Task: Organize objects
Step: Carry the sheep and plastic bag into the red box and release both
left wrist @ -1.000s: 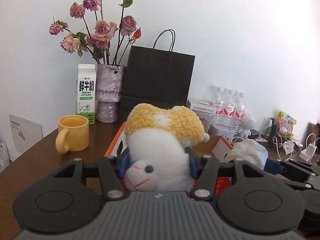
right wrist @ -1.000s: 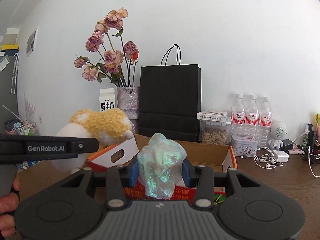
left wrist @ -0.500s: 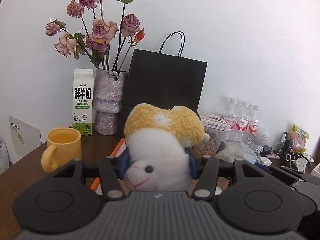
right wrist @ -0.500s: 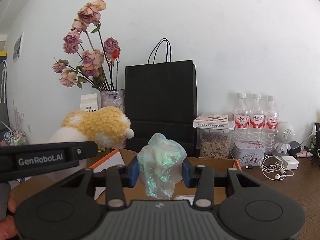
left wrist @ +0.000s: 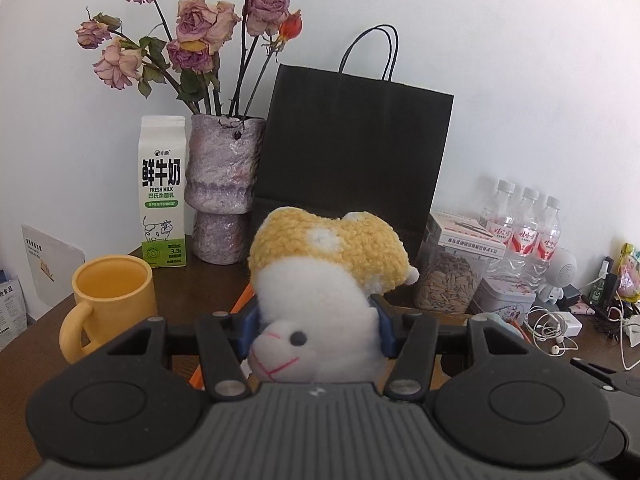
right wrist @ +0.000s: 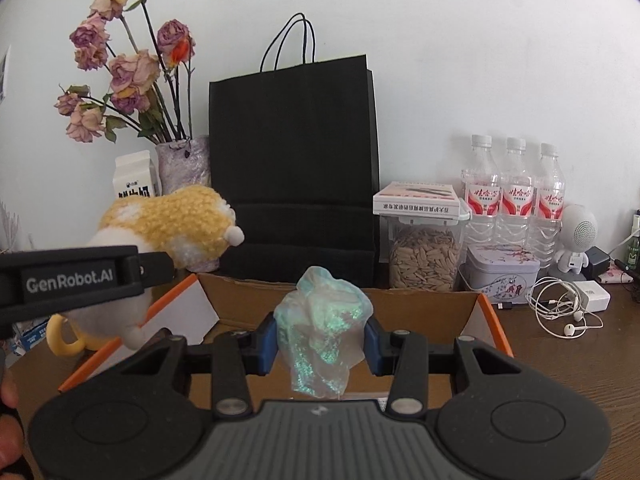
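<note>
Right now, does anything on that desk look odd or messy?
The roses in the vase are dried and drooping, and white earphone cables lie tangled on the table. Nothing looks spilled or broken.

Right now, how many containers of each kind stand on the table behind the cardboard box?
Water bottles: 3
Milk carton: 1
Vase: 1
Black paper bag: 1
Seed jar: 1
Round tin: 1
Total: 8

Place: home desk or lived-in room corner.
Surface: brown wooden table against a plain white wall.
Domestic items: dried roses in a vase, milk carton, yellow mug, bottled water.
Clutter: earphones, charger.
</note>
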{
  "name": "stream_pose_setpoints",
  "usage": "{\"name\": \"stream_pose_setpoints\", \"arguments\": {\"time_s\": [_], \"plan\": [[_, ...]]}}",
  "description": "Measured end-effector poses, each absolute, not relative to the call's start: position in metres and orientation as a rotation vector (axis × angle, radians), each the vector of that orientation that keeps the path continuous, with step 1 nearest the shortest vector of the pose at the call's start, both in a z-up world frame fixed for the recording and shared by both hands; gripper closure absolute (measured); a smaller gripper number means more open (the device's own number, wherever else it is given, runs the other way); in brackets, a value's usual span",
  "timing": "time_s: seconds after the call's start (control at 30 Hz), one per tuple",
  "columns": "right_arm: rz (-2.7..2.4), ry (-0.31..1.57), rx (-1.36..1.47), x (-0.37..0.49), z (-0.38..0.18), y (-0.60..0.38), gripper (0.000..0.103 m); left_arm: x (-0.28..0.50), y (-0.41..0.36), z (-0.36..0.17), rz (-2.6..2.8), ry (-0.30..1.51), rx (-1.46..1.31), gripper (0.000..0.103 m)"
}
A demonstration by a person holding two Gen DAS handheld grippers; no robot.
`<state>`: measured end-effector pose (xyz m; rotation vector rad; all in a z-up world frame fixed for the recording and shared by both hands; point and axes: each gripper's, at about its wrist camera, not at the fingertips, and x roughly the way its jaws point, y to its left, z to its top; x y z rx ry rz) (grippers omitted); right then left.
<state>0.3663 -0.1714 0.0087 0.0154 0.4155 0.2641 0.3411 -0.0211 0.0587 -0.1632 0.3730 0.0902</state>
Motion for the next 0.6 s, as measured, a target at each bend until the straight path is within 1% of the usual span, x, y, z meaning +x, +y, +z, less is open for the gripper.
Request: {"name": "stream_pose_setpoints", "arguments": {"time_s": [0.17,0.23,0.27,0.3,0.33,0.37,0.4,0.43,0.5,0.6], "plan": [[0.277,0.446,-0.007,0.369,-0.001,-0.168,0.060,0.356,-0.020,0.048,0.086,0.427,-0.139,0.046],[0.274,0.461,-0.015,0.370,-0.002,-0.168,0.050,0.358,-0.021,0.045,0.076,0.447,-0.140,0.040],[0.268,0.467,-0.023,0.370,-0.003,-0.167,0.047,0.358,-0.021,0.045,0.080,0.448,-0.144,0.035],[0.260,0.471,-0.027,0.370,-0.003,-0.167,0.036,0.356,-0.021,0.045,0.085,0.443,-0.141,0.027],[0.250,0.473,-0.030,0.370,-0.004,-0.167,0.018,0.355,-0.021,0.045,0.086,0.438,-0.140,0.020],[0.240,0.471,-0.033,0.370,-0.003,-0.167,0.011,0.353,-0.020,0.046,0.086,0.428,-0.146,0.005],[0.233,0.468,-0.034,0.369,-0.003,-0.167,0.007,0.352,-0.019,0.047,0.085,0.417,-0.152,0.000],[0.228,0.466,-0.033,0.368,-0.002,-0.168,0.006,0.350,-0.019,0.048,0.086,0.413,-0.153,0.000],[0.224,0.464,-0.021,0.367,-0.001,-0.170,0.000,0.349,-0.019,0.050,0.089,0.412,-0.155,0.000],[0.219,0.465,-0.012,0.367,0.000,-0.172,0.000,0.347,-0.019,0.051,0.084,0.415,-0.158,0.000]]}}
